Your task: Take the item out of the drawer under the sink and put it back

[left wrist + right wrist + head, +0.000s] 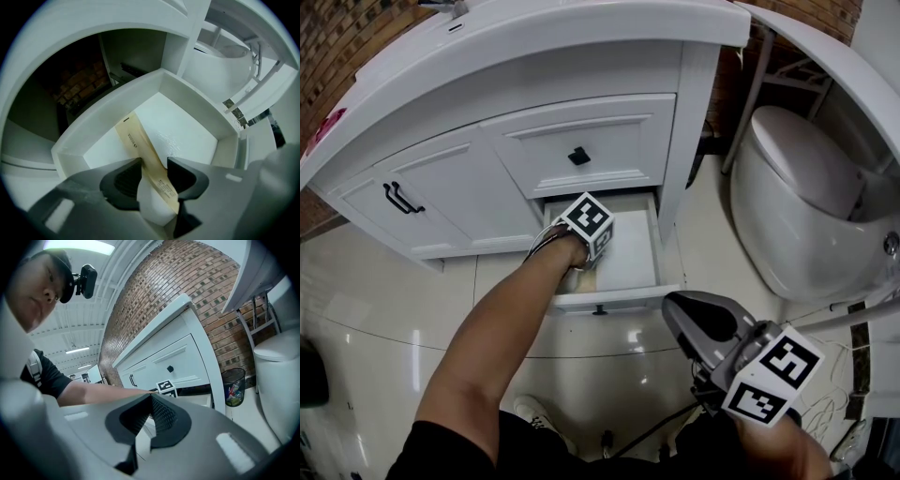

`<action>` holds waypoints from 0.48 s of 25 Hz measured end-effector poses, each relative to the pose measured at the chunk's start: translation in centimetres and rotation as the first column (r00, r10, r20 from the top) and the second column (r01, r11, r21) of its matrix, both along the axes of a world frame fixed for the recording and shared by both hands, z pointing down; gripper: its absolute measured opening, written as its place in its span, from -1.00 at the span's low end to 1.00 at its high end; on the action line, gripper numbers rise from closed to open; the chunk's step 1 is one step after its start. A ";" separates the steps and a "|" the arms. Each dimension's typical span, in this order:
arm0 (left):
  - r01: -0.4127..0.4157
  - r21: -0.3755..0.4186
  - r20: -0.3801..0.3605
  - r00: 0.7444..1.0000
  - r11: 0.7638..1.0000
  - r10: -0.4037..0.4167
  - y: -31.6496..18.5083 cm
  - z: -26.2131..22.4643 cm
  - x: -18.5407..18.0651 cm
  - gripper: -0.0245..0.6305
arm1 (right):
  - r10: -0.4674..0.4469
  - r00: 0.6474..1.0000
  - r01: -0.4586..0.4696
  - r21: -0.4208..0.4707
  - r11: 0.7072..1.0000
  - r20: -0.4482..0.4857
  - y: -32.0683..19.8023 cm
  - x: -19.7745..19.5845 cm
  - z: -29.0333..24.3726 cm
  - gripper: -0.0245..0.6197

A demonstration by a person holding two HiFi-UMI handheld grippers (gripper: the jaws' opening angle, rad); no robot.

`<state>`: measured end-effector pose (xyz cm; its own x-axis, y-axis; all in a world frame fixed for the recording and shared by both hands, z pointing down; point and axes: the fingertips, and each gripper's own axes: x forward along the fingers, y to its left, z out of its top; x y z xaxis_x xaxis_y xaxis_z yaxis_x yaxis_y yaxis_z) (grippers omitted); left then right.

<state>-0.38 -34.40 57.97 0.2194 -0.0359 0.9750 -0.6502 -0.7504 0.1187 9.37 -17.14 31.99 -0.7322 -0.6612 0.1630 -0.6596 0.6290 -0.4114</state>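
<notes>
The lowest drawer [614, 298] of the white sink cabinet stands pulled out. My left gripper [578, 272] reaches steeply down into it, marker cube on top. In the left gripper view a long flat tan packet [140, 145] with small print runs from the white drawer floor [187, 126] up between the jaws of the left gripper [153, 164], and both pads bear on it. My right gripper [680, 309] hangs outside, low at the right in front of the drawer. Its pads [152, 416] meet with nothing between them.
Above the open drawer is a shut drawer with a black knob [578, 156]; to its left a cabinet door with a black handle [401, 199]. A white toilet [797, 206] stands at the right, a waste bin [233, 385] beside the cabinet. Cables lie on the tiled floor [825, 403].
</notes>
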 end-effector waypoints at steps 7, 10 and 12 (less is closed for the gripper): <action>0.006 0.012 -0.025 1.000 1.000 -0.006 -0.3 -0.9 -0.9 -0.55 | 0.000 1.000 0.000 -0.005 1.000 0.021 0.0 0.2 -0.3 -0.91; 0.029 0.051 -0.058 0.998 0.998 -0.026 -0.6 -1.8 -1.4 -0.69 | 0.001 1.000 -0.001 -0.008 1.000 0.022 0.2 0.3 -0.3 -0.91; 0.039 0.064 -0.084 0.996 0.997 -0.033 -0.7 -2.5 -1.4 -0.71 | 0.004 1.000 -0.004 -0.012 1.000 0.023 0.2 0.4 -0.2 -0.91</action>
